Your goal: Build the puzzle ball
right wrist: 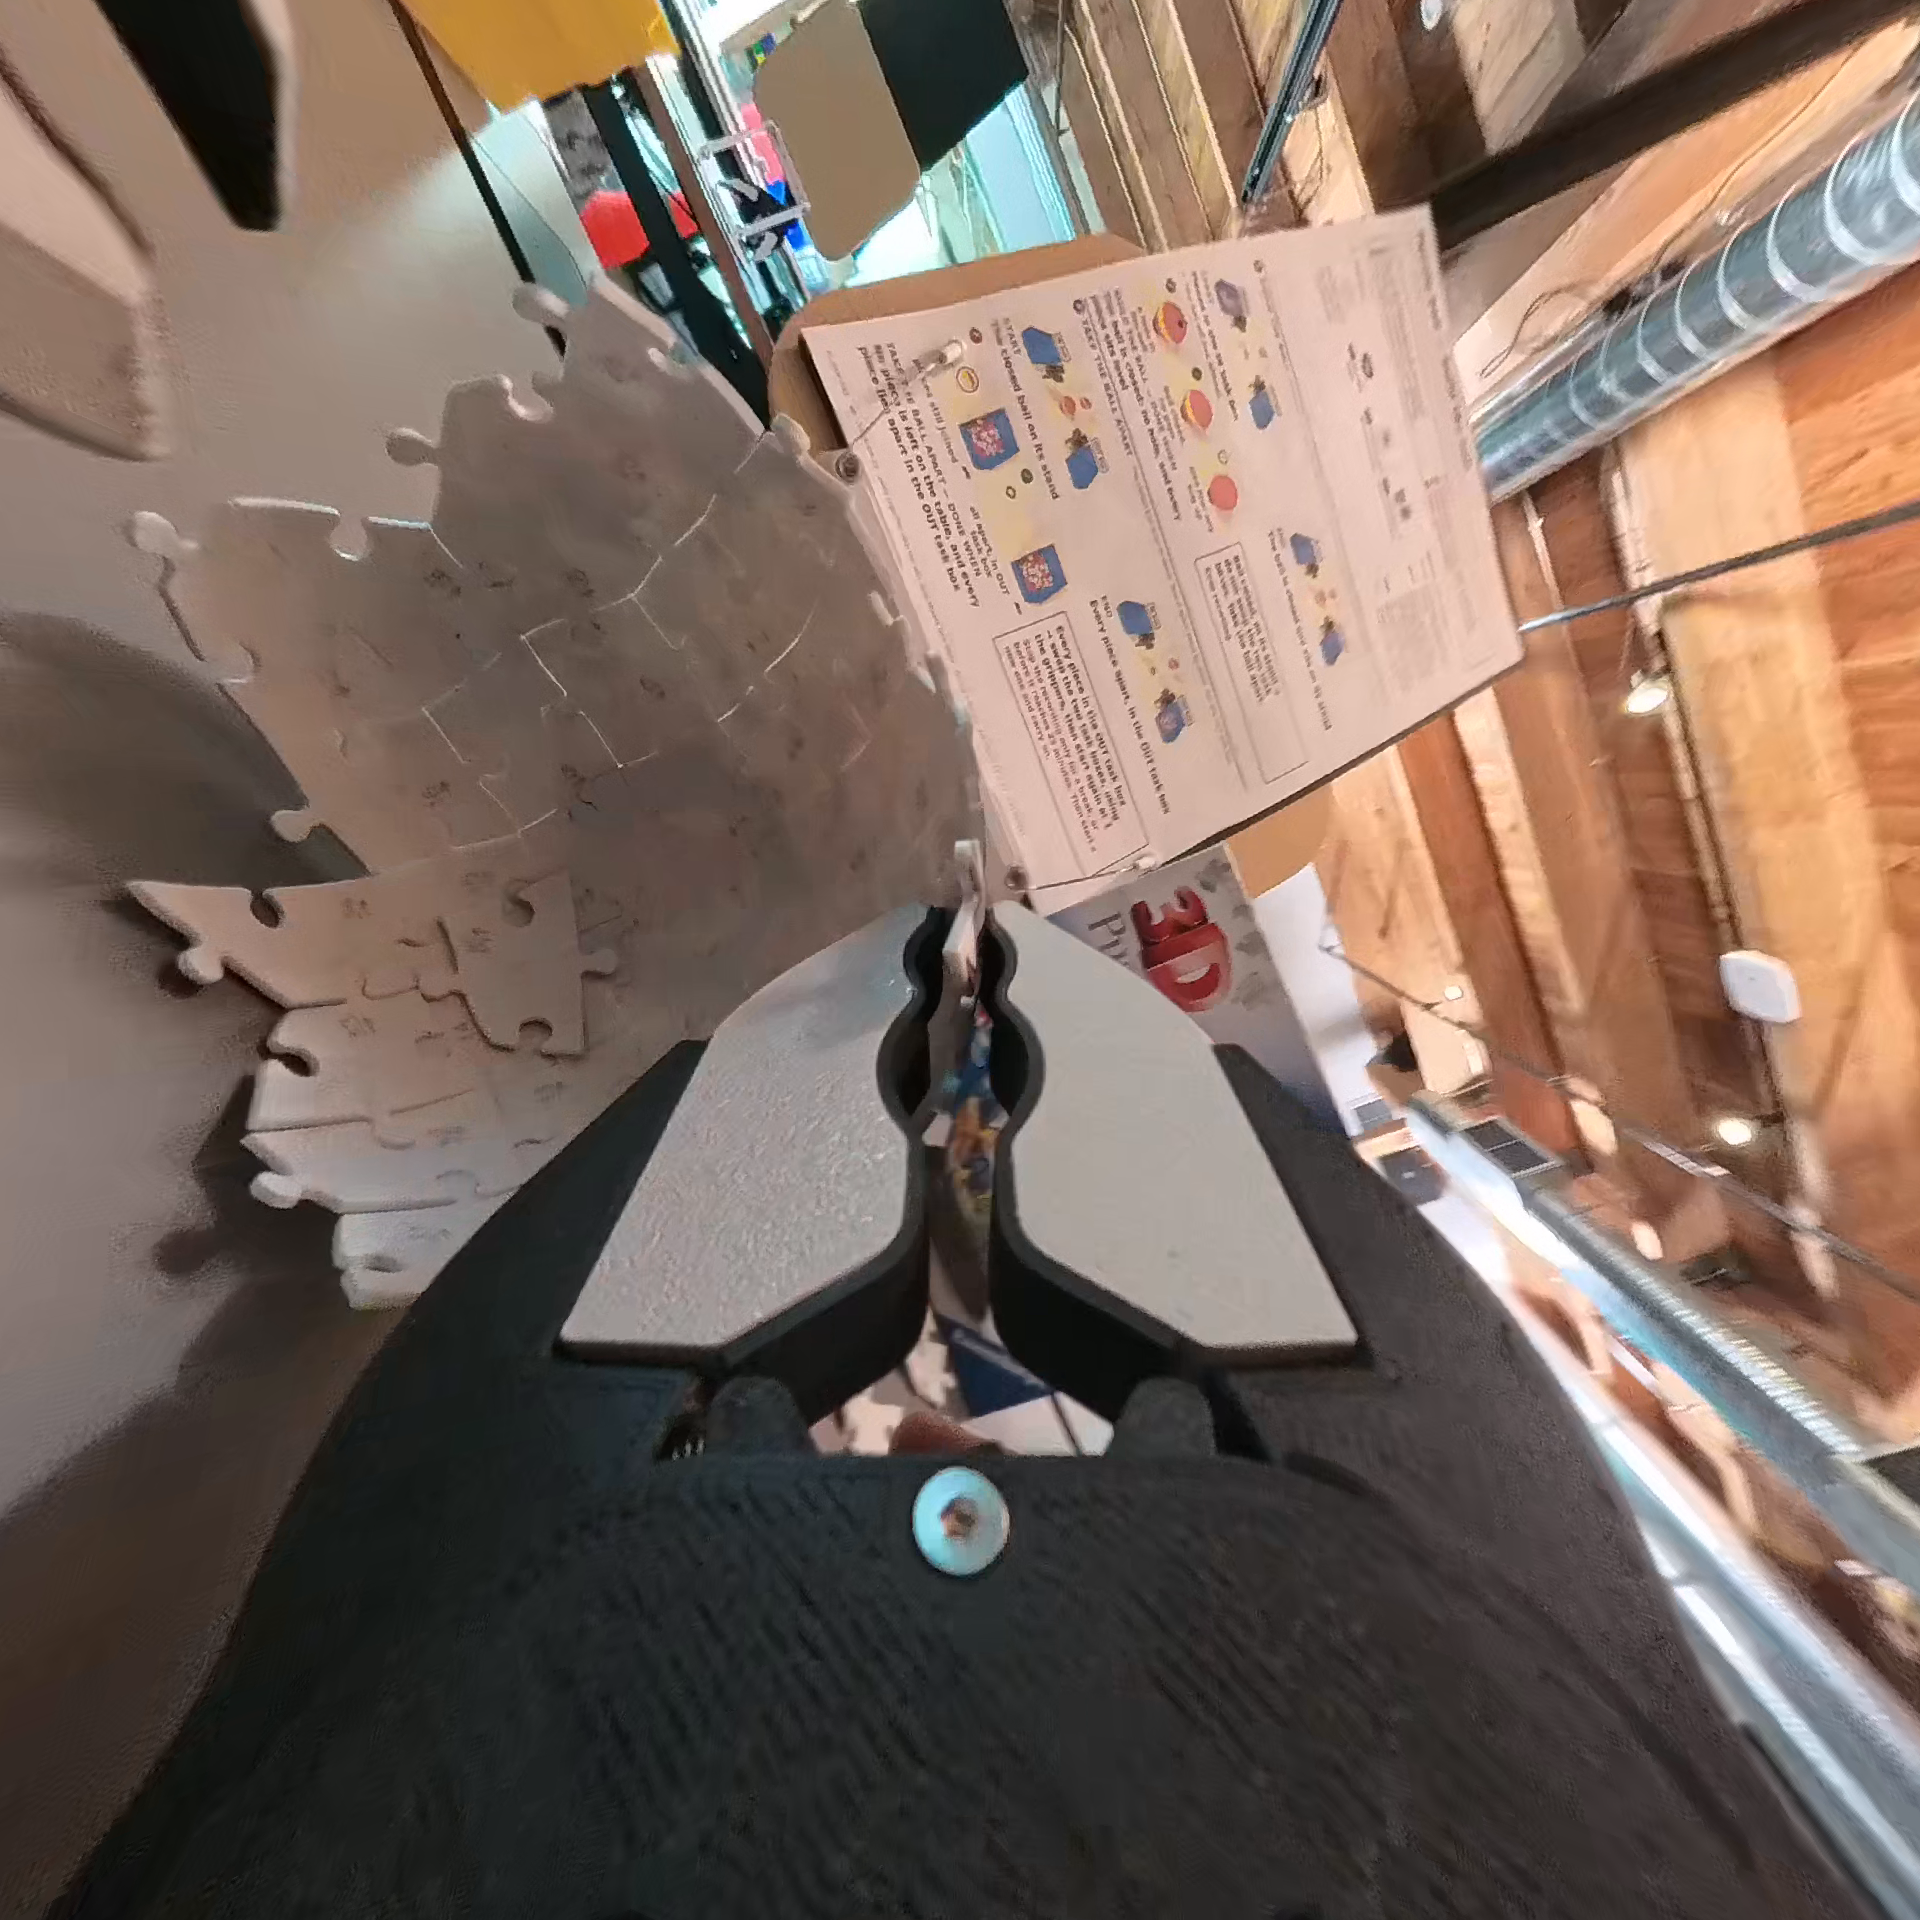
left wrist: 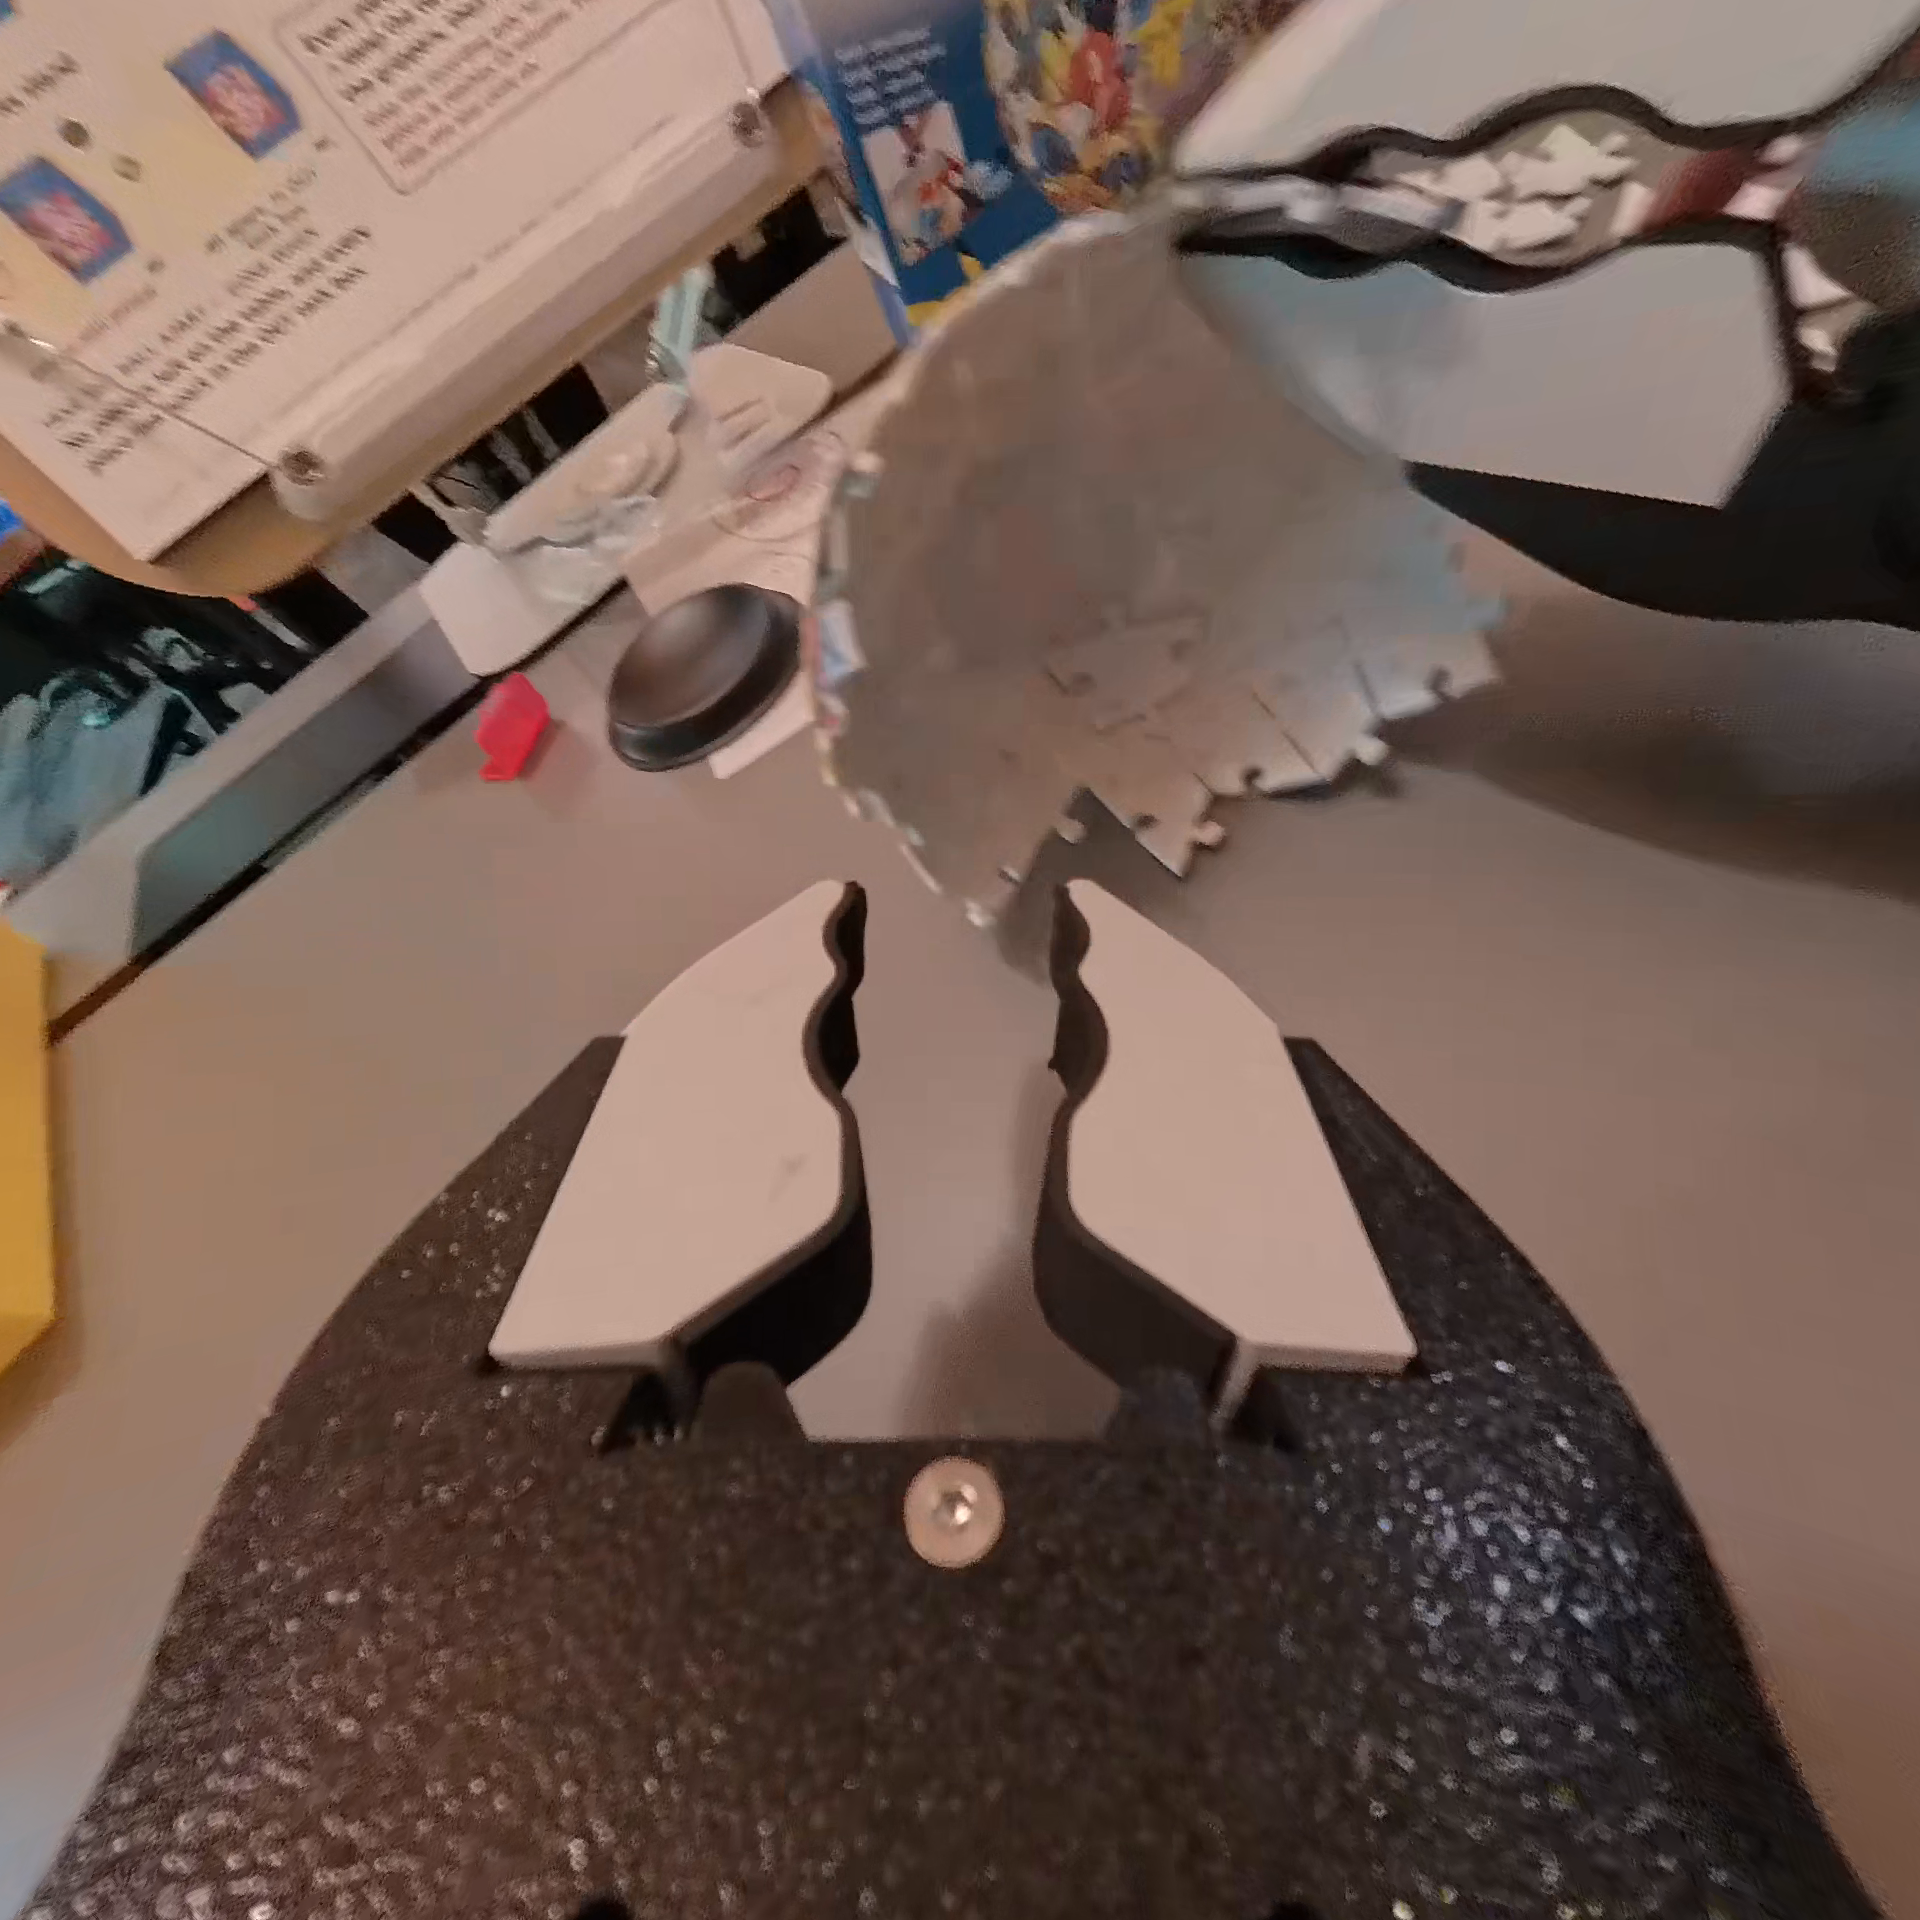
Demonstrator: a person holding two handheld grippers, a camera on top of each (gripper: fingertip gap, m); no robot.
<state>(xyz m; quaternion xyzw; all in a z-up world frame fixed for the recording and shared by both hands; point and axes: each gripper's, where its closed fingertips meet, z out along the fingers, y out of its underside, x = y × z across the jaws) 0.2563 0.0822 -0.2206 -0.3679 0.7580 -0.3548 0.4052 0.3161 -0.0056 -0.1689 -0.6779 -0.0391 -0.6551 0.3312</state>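
A curved shell of joined puzzle pieces [left wrist: 1091, 582], grey on its inner side, hangs above the table [left wrist: 364, 1039]. My left gripper [left wrist: 961, 914] is open. The shell's lower tip hangs just past its fingertips, near the right finger [left wrist: 1101, 935], and nothing is pressed between the pads. My right gripper [right wrist: 961, 935] is shut on the edge of the shell [right wrist: 582, 665], with a thin piece rim pinched between its pads. It also shows in the left wrist view [left wrist: 1558, 177] at the top right, holding the shell's upper corner.
A black dish-shaped stand [left wrist: 696, 665] and a small red object [left wrist: 512, 724] sit on the table beyond the shell. An instruction sheet on a board [left wrist: 364, 208] and the blue puzzle box [left wrist: 987, 135] stand at the back. A yellow thing [left wrist: 21, 1143] is at the left edge. Spacing between my two grippers at the tips: around 12 centimeters. The left tips stand about 25 centimeters off the small red object [left wrist: 512, 724].
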